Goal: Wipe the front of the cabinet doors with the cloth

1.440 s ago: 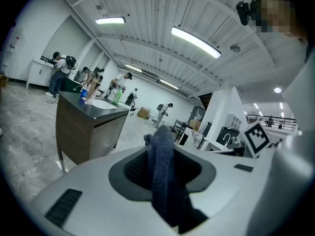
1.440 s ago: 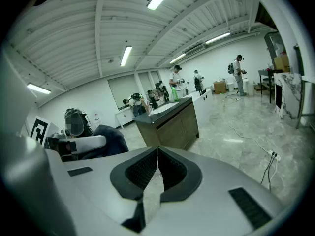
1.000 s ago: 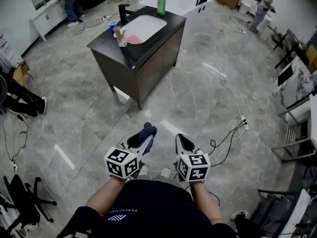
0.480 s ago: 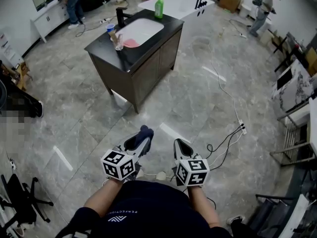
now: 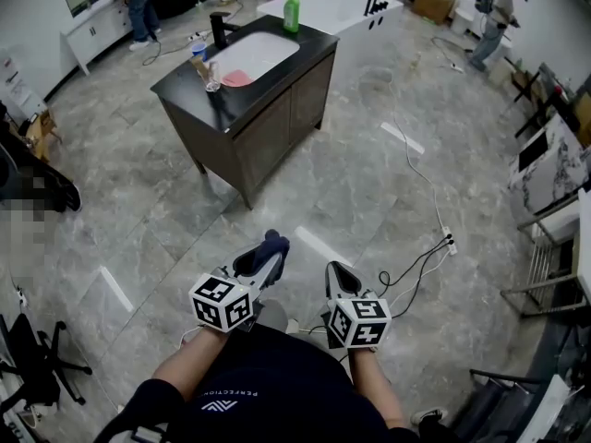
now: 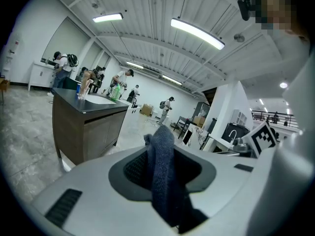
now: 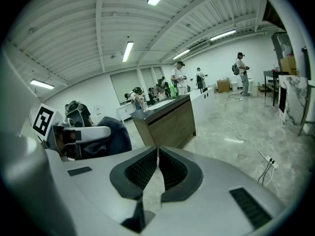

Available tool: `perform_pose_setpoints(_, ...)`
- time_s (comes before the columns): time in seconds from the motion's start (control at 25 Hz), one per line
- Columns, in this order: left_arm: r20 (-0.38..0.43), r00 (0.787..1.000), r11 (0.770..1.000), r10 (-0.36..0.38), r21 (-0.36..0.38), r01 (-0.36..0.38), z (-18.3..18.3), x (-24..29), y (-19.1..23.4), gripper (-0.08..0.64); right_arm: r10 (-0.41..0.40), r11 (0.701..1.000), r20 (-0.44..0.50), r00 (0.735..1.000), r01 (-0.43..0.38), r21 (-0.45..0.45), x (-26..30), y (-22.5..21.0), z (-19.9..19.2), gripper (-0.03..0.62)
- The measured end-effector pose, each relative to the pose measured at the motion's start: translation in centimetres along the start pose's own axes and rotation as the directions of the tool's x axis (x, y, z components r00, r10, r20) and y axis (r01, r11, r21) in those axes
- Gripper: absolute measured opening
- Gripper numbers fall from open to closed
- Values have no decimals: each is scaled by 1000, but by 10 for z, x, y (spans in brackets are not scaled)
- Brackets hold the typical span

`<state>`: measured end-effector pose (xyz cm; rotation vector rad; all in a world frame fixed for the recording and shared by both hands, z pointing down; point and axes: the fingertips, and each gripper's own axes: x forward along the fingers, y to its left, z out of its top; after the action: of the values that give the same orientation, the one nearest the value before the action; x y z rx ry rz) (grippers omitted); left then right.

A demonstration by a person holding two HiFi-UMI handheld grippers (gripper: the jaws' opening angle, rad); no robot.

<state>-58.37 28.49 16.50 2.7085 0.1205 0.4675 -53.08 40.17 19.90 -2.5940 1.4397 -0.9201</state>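
The cloth (image 5: 271, 242), dark blue and coarsely woven, is clamped between the jaws of the left gripper (image 5: 266, 255). A bunched end sticks out past the tips, and the rest runs back between them. It is held low in front of the person's body, above the grey marbled floor (image 5: 351, 183), and is well apart from the cabinet doors (image 5: 272, 137). The right gripper (image 5: 340, 273) is held just beside the left one; its jaws are pressed together at the tips and nothing is caught between them. The doors, both shut, are seen on the long front of a dark brown vanity cabinet (image 5: 212, 141) that stands ahead on the floor. A white sink basin (image 5: 259, 52) is set into its black top. A black faucet (image 5: 219, 28) is placed beside the basin, a green bottle (image 5: 291, 10) at the far corner, and a pink item (image 5: 237, 77) inside the basin. A power strip (image 5: 450, 241) with cables is laid on the floor at the right.
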Motion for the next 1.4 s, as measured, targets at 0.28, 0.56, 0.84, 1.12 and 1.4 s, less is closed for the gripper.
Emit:
perform_pose_setpoints(0.28, -51, 998, 1000, -22, 19, 23, -3, 32, -7, 123, -23, 999, -6, 1000, 23, 41, 10, -27, 2, 38)
perform_pose_setpoints(0.56, -63, 997, 999, -43, 31, 45, 3, 84, 2, 123, -49, 998, -35, 998, 50, 27, 40, -62, 18, 38)
perform_pose_setpoints(0.84, -97, 994, 998, -58, 8, 59, 13, 153, 8, 123, -67, 998, -54, 996, 67, 5, 68, -113, 52, 38)
perform_pose_setpoints(1.12, -94, 993, 997, -65, -50, 60, 32, 213, 30, 123, -46, 999, -102, 994, 43, -29, 118, -152, 86, 38)
perform_pose_setpoints(1.4, -65, 997, 997, -32, -78, 27, 51, 242, 56, 123, -26, 998, -114, 993, 19, -64, 162, -175, 121, 38)
